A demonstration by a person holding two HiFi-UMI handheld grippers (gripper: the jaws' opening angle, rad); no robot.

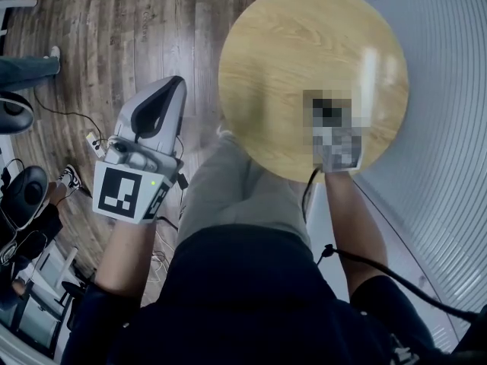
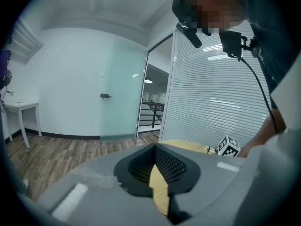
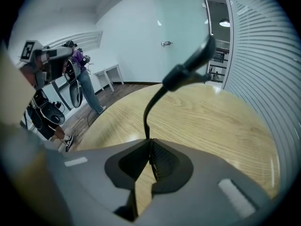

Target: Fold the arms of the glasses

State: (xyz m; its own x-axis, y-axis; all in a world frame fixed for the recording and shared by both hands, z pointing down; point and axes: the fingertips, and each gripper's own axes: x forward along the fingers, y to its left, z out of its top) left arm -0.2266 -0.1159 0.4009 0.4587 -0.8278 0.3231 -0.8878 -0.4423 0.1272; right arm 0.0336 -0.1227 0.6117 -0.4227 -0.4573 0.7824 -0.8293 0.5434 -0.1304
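An office-like room: frosted glass door [image 2: 120, 93], slatted blinds [image 2: 211, 102] along the right wall, wood-plank floor [image 1: 114, 36], round wooden tabletop [image 1: 304, 52], black chairs [image 1: 21, 191] at left.

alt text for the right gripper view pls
The right gripper has its grey jaws pinched shut on a thin black curved glasses arm, which rises above a round light wooden table. Behind are a frosted glass door and white blinds.

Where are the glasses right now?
In the right gripper view, the glasses stick up from the shut right gripper, above the table.
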